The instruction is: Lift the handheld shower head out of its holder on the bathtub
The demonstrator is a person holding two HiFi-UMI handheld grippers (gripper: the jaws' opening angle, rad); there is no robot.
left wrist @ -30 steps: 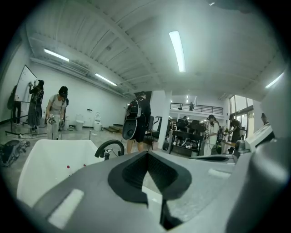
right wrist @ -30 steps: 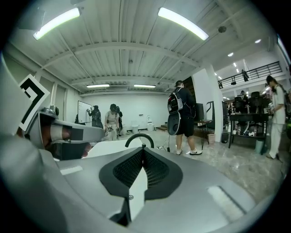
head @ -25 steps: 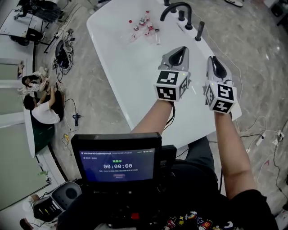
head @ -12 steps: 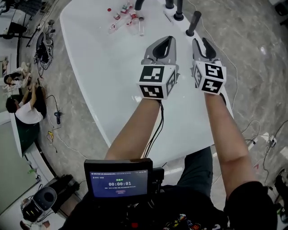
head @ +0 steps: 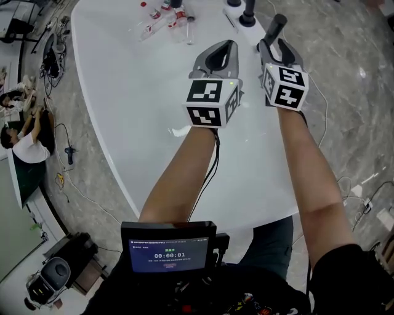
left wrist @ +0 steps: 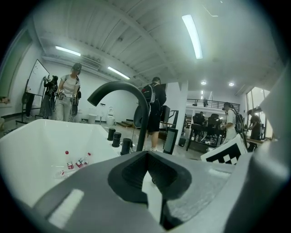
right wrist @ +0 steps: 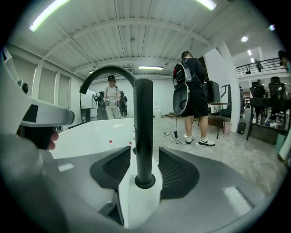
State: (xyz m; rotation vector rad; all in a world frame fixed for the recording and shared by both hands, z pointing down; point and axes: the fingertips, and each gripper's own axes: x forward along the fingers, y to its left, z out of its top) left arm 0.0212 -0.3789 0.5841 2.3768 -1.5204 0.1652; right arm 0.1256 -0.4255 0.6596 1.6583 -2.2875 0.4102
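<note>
Right tongs: released, jaws apart, one on each side of the black shower head. A gap shows on both sides, so nothing is gripped. The shower head stands upright in its round holder on the rim of the white bathtub, at the upper right of the head view and at the centre of the right gripper view.

Left tongs: clenched, tips together, with only a hollow behind them and nothing inside. They hover over the bathtub just left of the right tongs, at about the same height in the frame.

Curved black tap rises beyond the shower head, with black knobs at its foot. Small red-capped bottles lie inside the bathtub, upper left of the tongs.

Small screen sits at the bottom centre of the head view. Person with a backpack stands on the floor beyond the bathtub, back turned.
</note>
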